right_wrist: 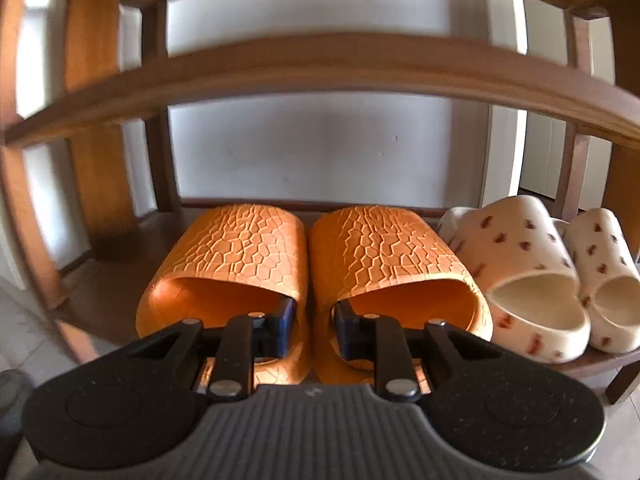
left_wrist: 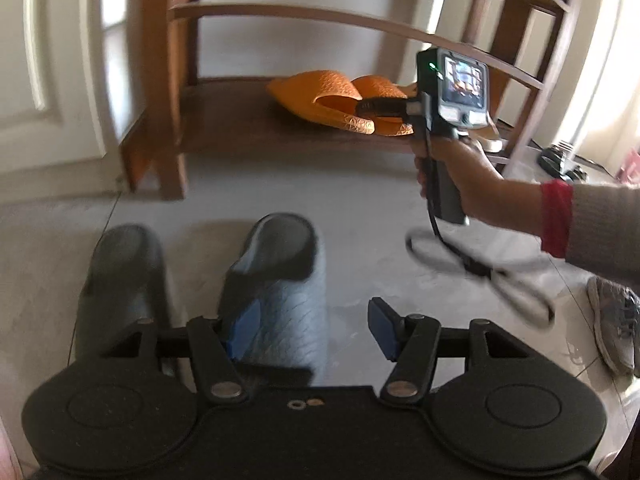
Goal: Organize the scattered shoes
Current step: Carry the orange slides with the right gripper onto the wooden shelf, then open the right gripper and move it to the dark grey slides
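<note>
Two grey slippers lie side by side on the floor: one (left_wrist: 280, 280) under my left gripper (left_wrist: 312, 328), the other (left_wrist: 120, 280) to its left. The left gripper is open; its left pad (left_wrist: 244, 326) touches the nearer slipper's strap, its right pad is over bare floor. Two orange slippers (right_wrist: 236, 264) (right_wrist: 384, 264) stand side by side on the bottom shelf of the wooden rack (right_wrist: 100, 288), also in the left wrist view (left_wrist: 320, 96). My right gripper (right_wrist: 314, 324) has one finger inside each orange slipper, pinching their adjacent inner walls.
A cream pair of slippers with brown marks (right_wrist: 528, 272) sits to the right of the orange pair on the same shelf. A rack crossbar (right_wrist: 320, 64) runs above them. A grey sneaker (left_wrist: 612, 320) lies on the floor at the right. A white door (left_wrist: 48, 80) is left of the rack.
</note>
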Tool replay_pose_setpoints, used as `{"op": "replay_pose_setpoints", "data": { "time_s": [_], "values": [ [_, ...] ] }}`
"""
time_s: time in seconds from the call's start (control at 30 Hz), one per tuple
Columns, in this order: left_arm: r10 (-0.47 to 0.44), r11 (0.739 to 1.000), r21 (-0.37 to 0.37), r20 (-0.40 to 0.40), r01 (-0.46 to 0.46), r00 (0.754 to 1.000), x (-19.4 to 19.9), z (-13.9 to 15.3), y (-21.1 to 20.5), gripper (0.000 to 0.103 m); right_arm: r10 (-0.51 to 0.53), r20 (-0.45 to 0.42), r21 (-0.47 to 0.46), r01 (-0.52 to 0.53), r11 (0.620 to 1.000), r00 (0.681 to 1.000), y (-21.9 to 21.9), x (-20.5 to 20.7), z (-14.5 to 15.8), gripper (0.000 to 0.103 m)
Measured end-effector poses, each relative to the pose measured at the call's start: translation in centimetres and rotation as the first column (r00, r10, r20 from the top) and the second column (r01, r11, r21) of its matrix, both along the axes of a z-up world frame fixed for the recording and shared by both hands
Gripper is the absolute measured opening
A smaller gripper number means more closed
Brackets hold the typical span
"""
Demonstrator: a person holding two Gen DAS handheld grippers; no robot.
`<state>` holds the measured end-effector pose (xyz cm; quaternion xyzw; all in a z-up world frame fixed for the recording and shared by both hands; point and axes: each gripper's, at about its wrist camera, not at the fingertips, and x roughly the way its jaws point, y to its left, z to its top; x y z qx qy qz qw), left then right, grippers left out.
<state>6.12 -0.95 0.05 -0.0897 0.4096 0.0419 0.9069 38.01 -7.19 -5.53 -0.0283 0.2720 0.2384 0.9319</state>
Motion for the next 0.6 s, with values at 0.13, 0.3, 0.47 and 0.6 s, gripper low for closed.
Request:
{"op": "replay_pose_setpoints", "data": {
  "time_s": [0.13,0.3,0.47,0.6],
  "values": [
    [0.050,0.999,-0.006,-0.009,-0.050,0.999,-0.8,0.2,1.1,0.059,-0.051,-0.040,0.007,0.052,0.999,0.998,2.1,1.7,-0.3,0.040],
    [0.070,0.998,0.005,0.009,-0.070,0.997,-2.0,0.7,1.4,0.059,-0.028,-0.105,0.035,0.032,0.999,0.994,1.4,1.0,0.3,0.057],
    [0.091,0.996,0.007,0.026,-0.091,0.996,-3.4,0.8,2.3,0.059,0.072,-0.143,0.071,-0.062,0.996,0.987,-3.1,-4.4,1.4,0.066],
    [0.122,0.992,0.032,0.031,-0.123,0.992,-4.7,0.5,3.2,0.059,0.225,-0.251,0.098,-0.206,0.974,0.941,-5.7,-8.6,1.6,0.066]
  ]
}}
